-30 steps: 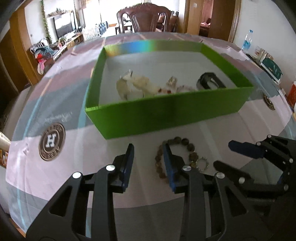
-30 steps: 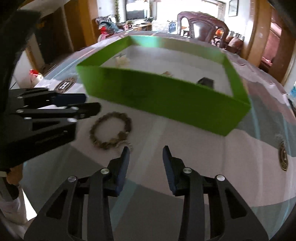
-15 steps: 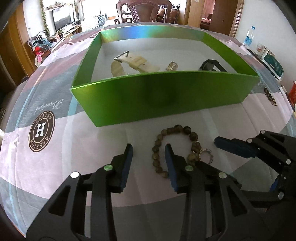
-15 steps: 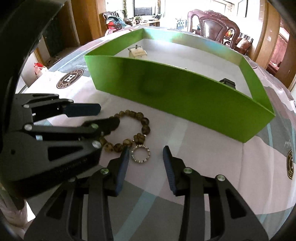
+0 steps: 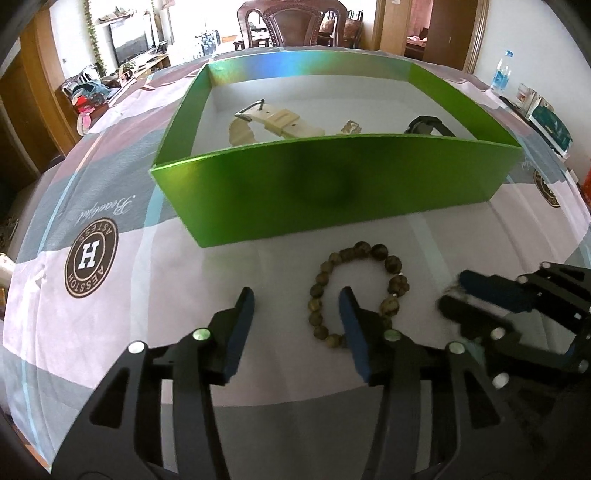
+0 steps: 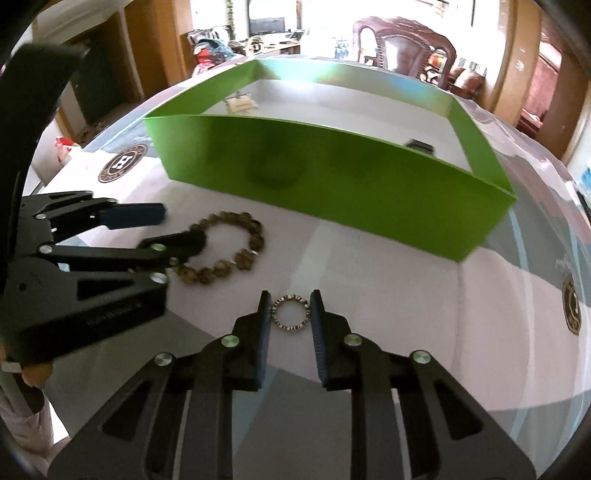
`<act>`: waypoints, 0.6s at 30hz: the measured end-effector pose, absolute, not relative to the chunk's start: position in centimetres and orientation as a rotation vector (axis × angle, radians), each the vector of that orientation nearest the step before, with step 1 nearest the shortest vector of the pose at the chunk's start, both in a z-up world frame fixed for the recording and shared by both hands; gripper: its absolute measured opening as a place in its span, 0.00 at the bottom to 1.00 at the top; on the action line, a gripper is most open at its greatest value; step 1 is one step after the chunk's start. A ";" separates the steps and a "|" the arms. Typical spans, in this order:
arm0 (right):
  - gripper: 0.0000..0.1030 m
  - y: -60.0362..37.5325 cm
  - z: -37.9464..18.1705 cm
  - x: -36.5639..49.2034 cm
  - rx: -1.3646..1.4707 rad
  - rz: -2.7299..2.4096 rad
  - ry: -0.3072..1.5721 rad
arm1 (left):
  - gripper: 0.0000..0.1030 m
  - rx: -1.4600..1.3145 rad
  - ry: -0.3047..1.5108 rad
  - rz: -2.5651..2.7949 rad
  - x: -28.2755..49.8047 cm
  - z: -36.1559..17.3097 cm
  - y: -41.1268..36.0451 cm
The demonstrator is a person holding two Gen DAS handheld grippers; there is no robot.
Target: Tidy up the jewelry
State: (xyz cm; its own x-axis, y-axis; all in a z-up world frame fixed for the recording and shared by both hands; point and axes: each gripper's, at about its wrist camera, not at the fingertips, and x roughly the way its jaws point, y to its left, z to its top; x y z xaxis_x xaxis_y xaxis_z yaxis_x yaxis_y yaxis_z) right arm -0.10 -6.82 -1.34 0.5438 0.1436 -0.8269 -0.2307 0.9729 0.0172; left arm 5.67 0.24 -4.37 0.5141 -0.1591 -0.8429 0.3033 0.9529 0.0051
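Note:
A small beaded ring [image 6: 290, 300] lies flat on the tablecloth between the fingers of my right gripper [image 6: 290, 314], whose jaws are closing, pads touching both sides of it. The brown bead bracelet [image 5: 371, 251] [image 6: 255, 240] lies in front of the green box [image 5: 332, 192] [image 6: 332, 184]. My left gripper [image 5: 295, 317] [image 6: 181, 229] is opening over the bracelet's left arc, one finger inside the loop and the other outside, neither pressing. The right gripper [image 5: 452, 293] shows blurred at the right in the left wrist view, and the ring is hidden there.
The box holds a cream watch [image 5: 273, 122], a black watch [image 5: 424, 125] and a small metal piece [image 5: 351, 127]. The cloth carries round brown logos [image 5: 90, 258]. A wooden chair [image 5: 295, 22] stands beyond the table and a water bottle [image 5: 500, 75] at the far right.
My right gripper's jaws have narrowed around the ring, which was beside its left finger before. My left gripper's jaws have spread wider over the bracelet.

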 end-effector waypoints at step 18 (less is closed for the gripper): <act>0.22 -8.8 -1.5 -1.1 -0.050 0.155 0.961 | 0.47 0.165 0.991 -0.268 5.0 -4.3 -0.5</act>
